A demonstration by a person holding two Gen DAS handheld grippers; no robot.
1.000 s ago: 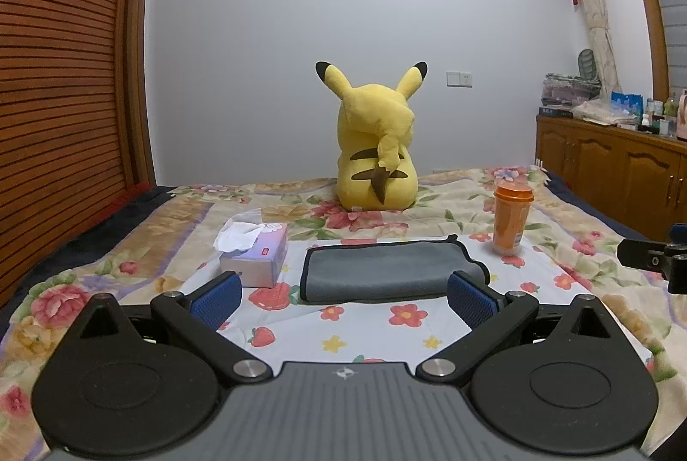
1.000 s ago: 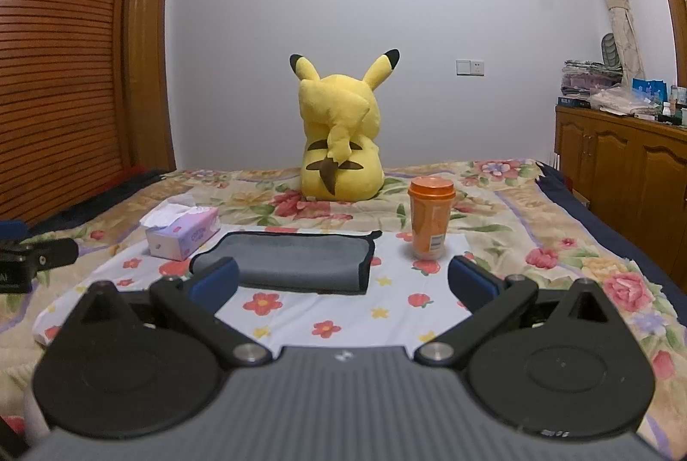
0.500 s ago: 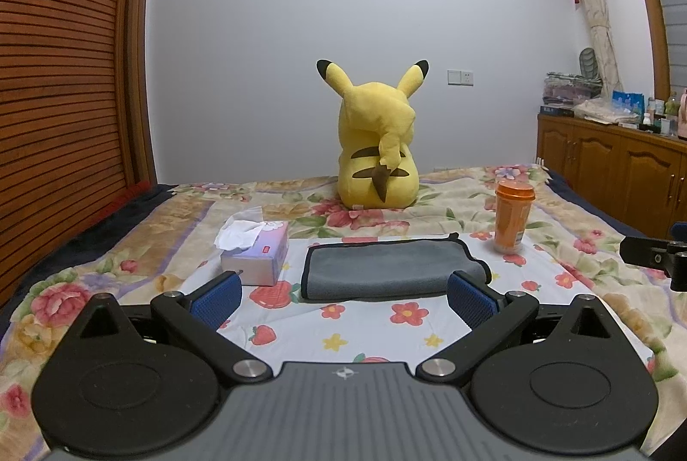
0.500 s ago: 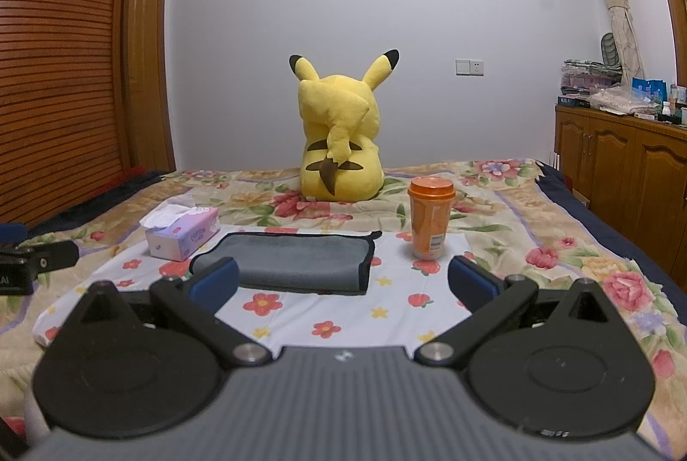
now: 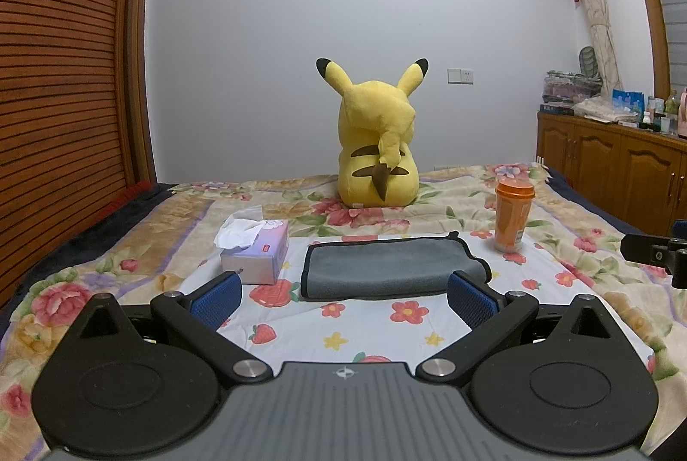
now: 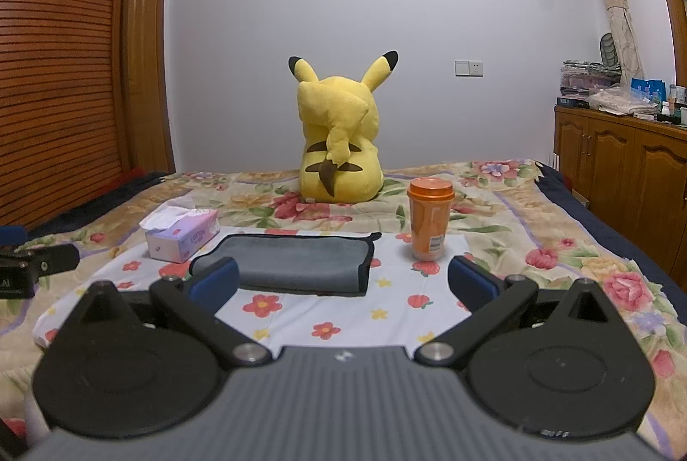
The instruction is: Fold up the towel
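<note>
A grey towel with black edging [image 5: 388,265] lies folded flat on the white flowered cloth on the bed. It also shows in the right wrist view [image 6: 296,263]. My left gripper [image 5: 343,295] is open and empty, held back from the towel's near edge. My right gripper [image 6: 343,278] is open and empty, also short of the towel, toward its right end. Part of the right gripper shows at the right edge of the left wrist view [image 5: 657,257], and part of the left gripper shows at the left edge of the right wrist view [image 6: 34,267].
A tissue box [image 5: 255,252] sits left of the towel. An orange cup with a lid [image 5: 513,216] stands to its right. A yellow Pikachu plush [image 5: 375,147] sits behind. A wooden cabinet [image 5: 614,164] runs along the right wall and a slatted wooden wall [image 5: 64,74] along the left.
Both grippers stay open and almost still. The left wrist view has shifted very slightly. The towel has not moved.
</note>
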